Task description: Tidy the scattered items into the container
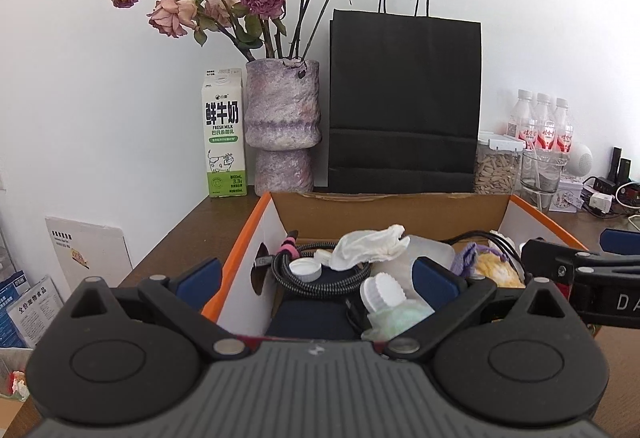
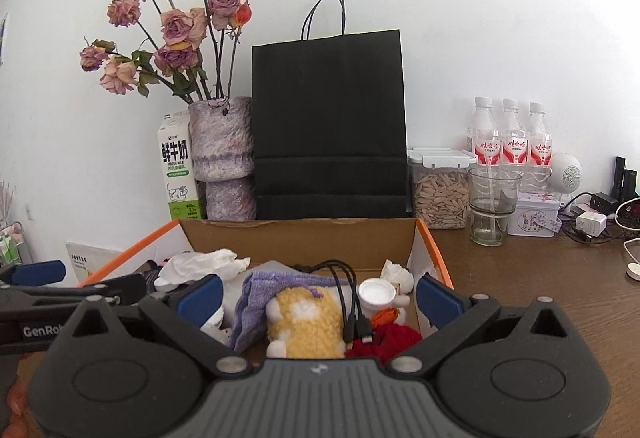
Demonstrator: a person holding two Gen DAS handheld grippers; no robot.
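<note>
An orange-edged cardboard box [image 1: 384, 208] holds the gathered items: a crumpled white tissue [image 1: 370, 246], a coiled black cable [image 1: 320, 280], white caps [image 1: 305, 270] and a clear bottle [image 1: 394, 304]. My left gripper [image 1: 316, 278] is open with nothing in it, its fingers either side of the box's left wall. The right wrist view shows the box [image 2: 300, 238] with a yellow plush toy [image 2: 308, 322], a purple cloth [image 2: 256, 298], black USB cables [image 2: 352, 302], a white cap [image 2: 376, 292] and something red [image 2: 384, 342]. My right gripper [image 2: 318, 298] hangs open and empty over these.
Behind the box, against the wall, stand a milk carton [image 1: 223, 134], a vase of dried roses [image 1: 282, 126] and a black paper bag [image 1: 404, 102]. To the right are a seed jar [image 2: 440, 194], a glass [image 2: 492, 206], three water bottles [image 2: 510, 138] and chargers [image 2: 592, 222].
</note>
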